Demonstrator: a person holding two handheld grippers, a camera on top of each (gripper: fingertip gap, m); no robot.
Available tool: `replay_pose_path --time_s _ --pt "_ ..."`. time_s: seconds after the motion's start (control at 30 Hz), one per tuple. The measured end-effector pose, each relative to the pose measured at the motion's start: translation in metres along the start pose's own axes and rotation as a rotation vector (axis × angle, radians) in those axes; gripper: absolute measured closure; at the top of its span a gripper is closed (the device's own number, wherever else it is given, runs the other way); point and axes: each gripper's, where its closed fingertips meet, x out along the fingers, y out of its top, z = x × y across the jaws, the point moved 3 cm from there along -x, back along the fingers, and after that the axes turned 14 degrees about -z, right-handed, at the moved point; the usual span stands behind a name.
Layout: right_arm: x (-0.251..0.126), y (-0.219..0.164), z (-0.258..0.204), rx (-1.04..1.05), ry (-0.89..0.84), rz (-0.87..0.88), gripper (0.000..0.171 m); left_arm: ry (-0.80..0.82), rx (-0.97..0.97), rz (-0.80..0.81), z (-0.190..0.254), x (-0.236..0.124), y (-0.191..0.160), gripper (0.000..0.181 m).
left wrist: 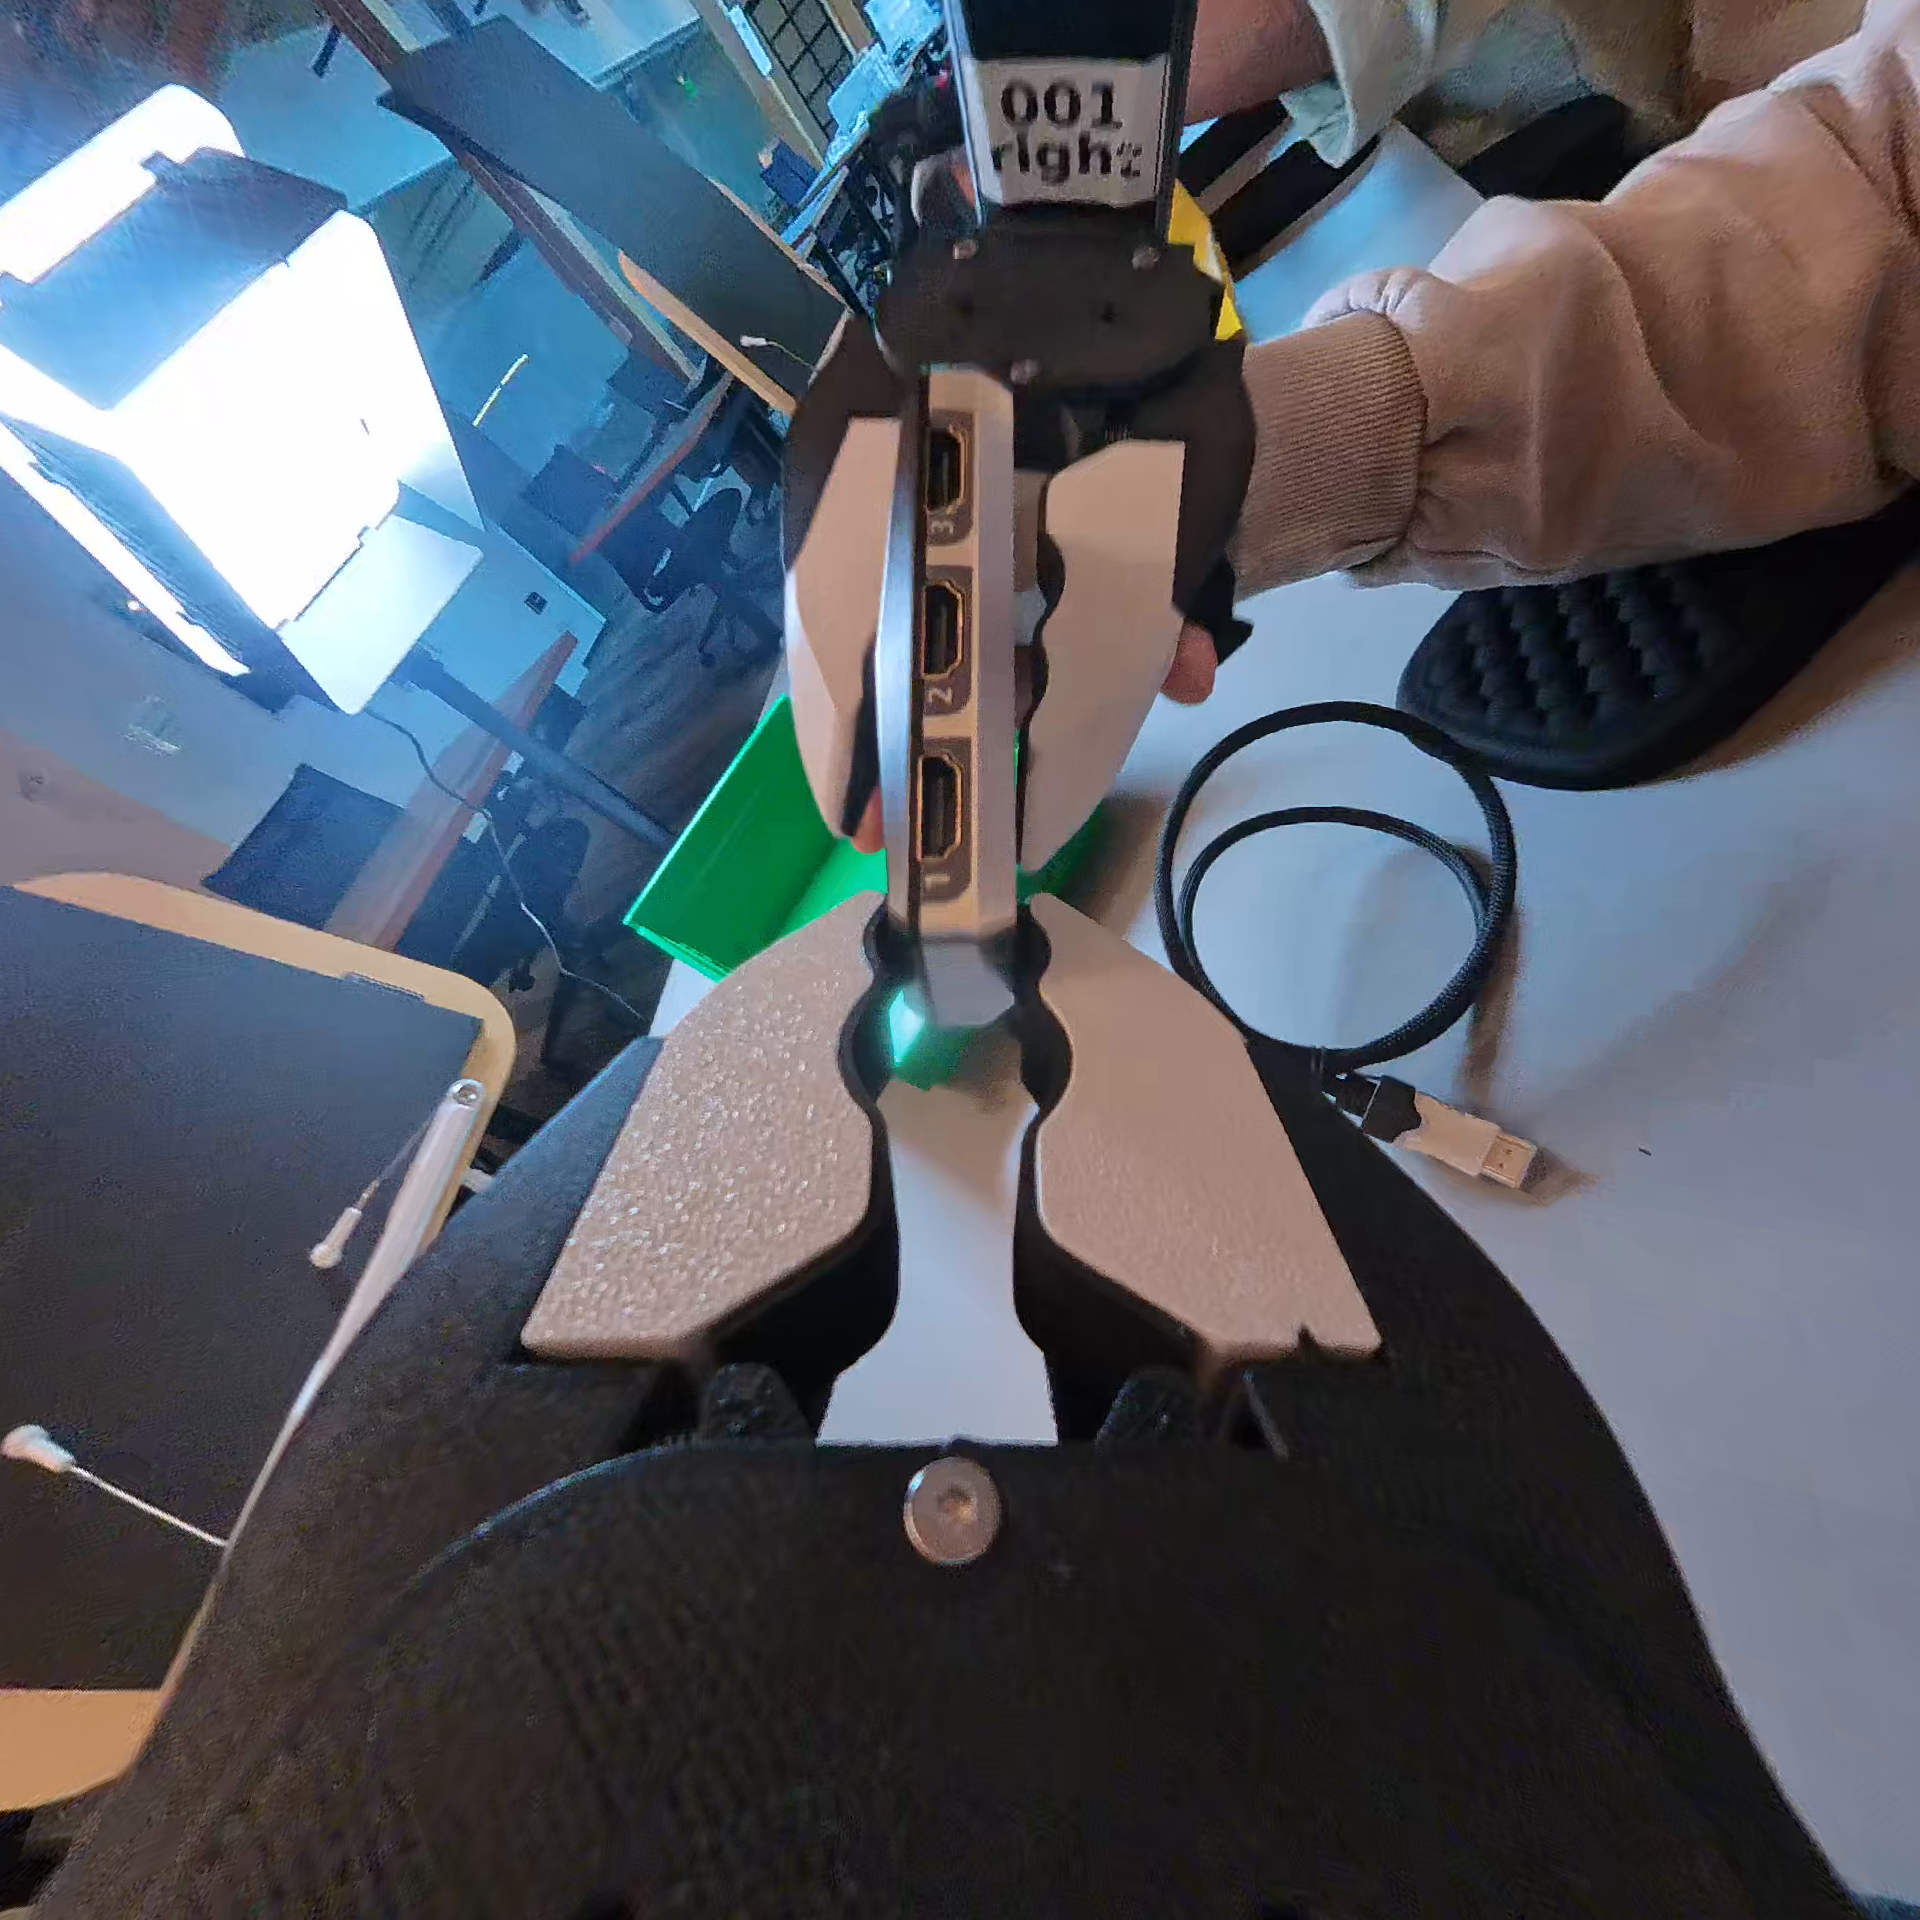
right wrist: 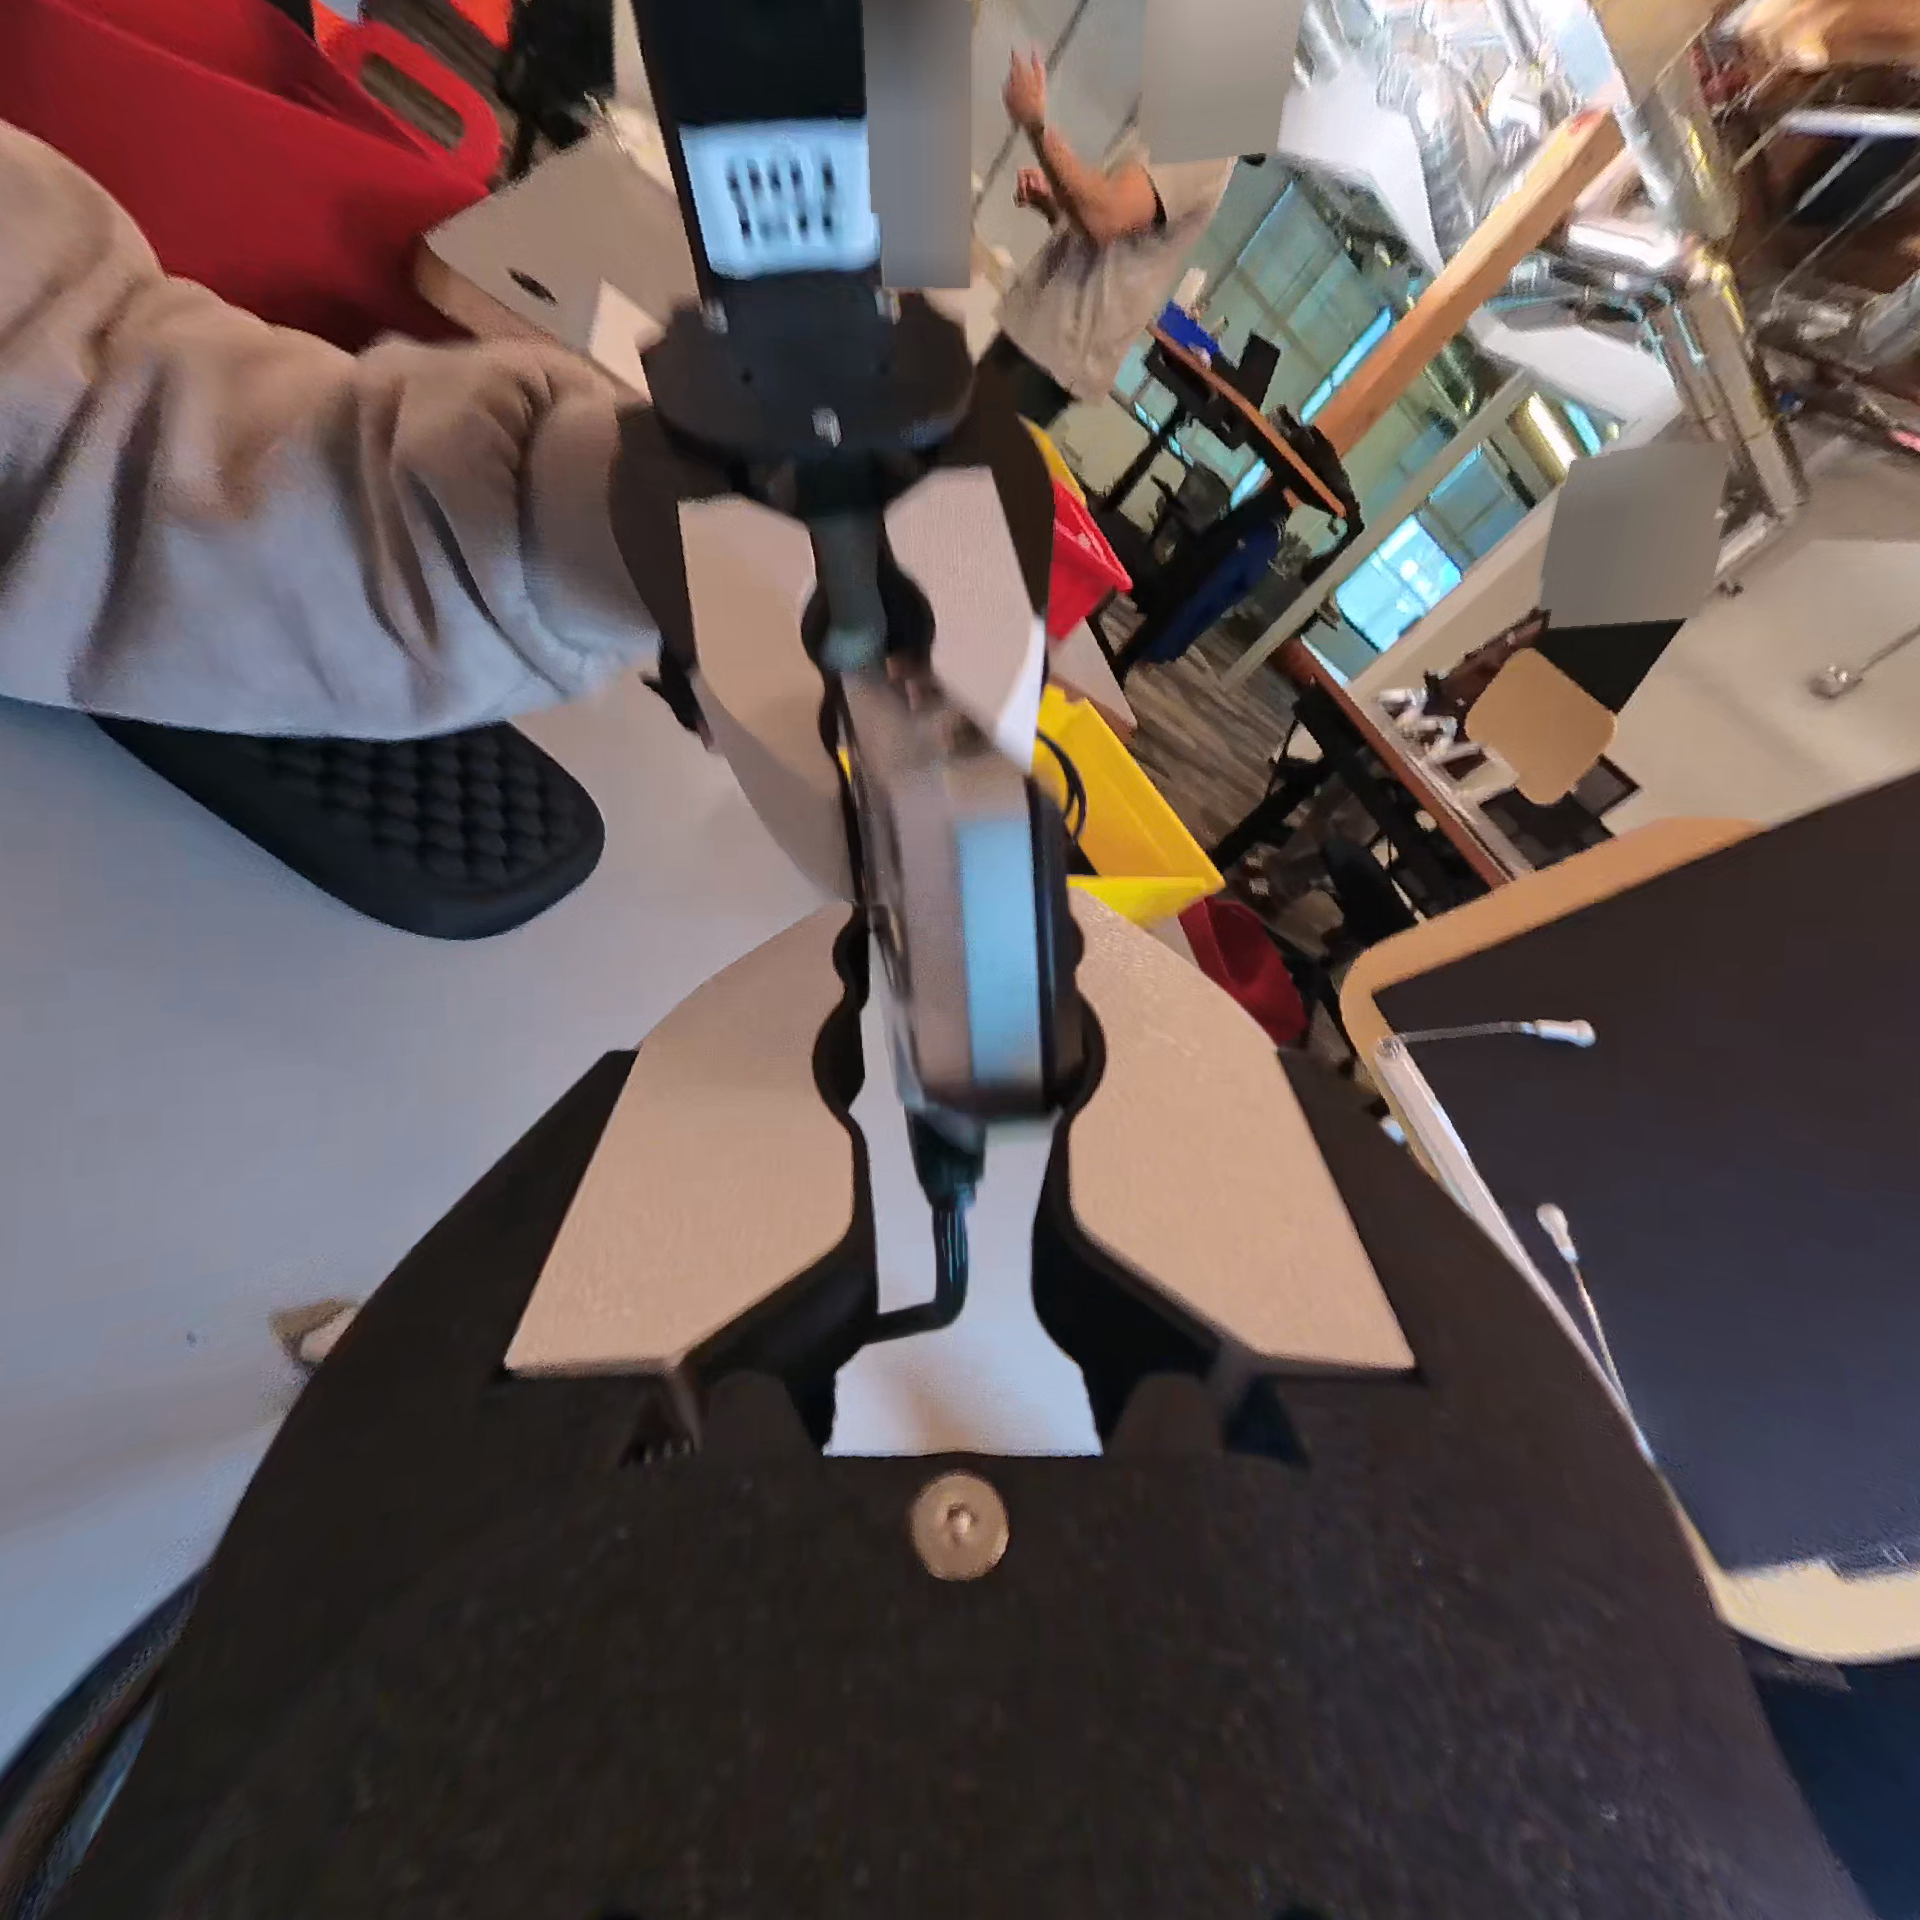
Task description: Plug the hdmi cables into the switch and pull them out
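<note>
Evidently, the switch (left wrist: 961, 665) is clamped between both the left gripper (left wrist: 951, 997) and right gripper (right wrist: 961, 1049); all three ports are empty, and the hdmi cable (left wrist: 1340, 904) is lying unplugged on the table (left wrist: 1714, 1143).

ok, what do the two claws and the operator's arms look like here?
Both match: the left claw and right claw have black, grainy printed bodies, a silver screw at the centre and pale grey textured finger pads with notched inner edges. The right claw carries a white label. The sleeves are beige with ribbed cuffs.
</note>
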Motion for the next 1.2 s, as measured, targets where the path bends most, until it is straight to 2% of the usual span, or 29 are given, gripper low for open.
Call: replay_pose_path --time_s 0.03,0.1,0.23,0.37,0.43,0.6,0.77,0.83,0.87,0.93,1.0,1.07,1.13,1.2 --pt "0.001 0.006 -0.003 0.006 0.011 0.032 0.139 -0.003 -0.005 0.011 0.003 0.001 -0.005 0.161" --pt "0.005 0.006 -0.010 -0.009 0.062 -0.004 0.147 -0.043 -0.034 0.043 0.007 0.004 -0.010 0.160" --pt "0.009 0.002 -0.011 -0.041 0.016 -0.041 0.146 -0.080 -0.082 0.124 0.007 0.009 -0.019 0.160" --pt "0.005 0.002 -0.008 0.021 0.058 0.020 0.139 -0.153 -0.147 0.298 0.007 -0.002 -0.009 0.160" --pt "0.003 0.004 -0.009 0.052 0.095 0.064 0.146 -0.143 -0.144 0.301 0.007 -0.003 -0.009 0.160" --pt "0.010 0.008 -0.015 0.037 0.100 0.065 0.148 -0.193 -0.184 0.389 0.008 -0.008 -0.006 0.161" --pt "0.011 0.001 -0.012 0.031 0.089 -0.020 0.148 -0.218 -0.207 0.289 0.005 -0.002 -0.017 0.160" --pt "0.005 -0.001 -0.003 0.038 0.051 -0.035 0.148 -0.171 -0.249 0.255 -0.011 -0.010 -0.029 0.150" --pt "0.000 -0.002 0.003 0.045 0.031 -0.043 0.148 -0.085 -0.301 0.206 -0.029 -0.016 -0.043 0.154" --pt "-0.012 -0.007 0.016 0.055 -0.017 -0.071 0.147 0.193 -0.394 0.029 -0.077 -0.035 -0.088 0.156" --pt "-0.023 -0.011 0.027 0.064 -0.065 -0.079 0.147 0.557 -0.499 -0.300 -0.122 -0.074 -0.162 0.155" --pt "-0.030 -0.014 0.034 0.074 -0.091 -0.079 0.147 0.800 -0.539 -0.688 -0.139 -0.122 -0.236 0.154" --pt "-0.033 -0.016 0.038 0.081 -0.102 -0.076 0.148 0.850 -0.601 -0.940 -0.134 -0.153 -0.291 0.153" --pt "-0.031 -0.018 0.039 0.086 -0.099 -0.081 0.148 0.818 -0.713 -1.047 -0.125 -0.168 -0.330 0.149"
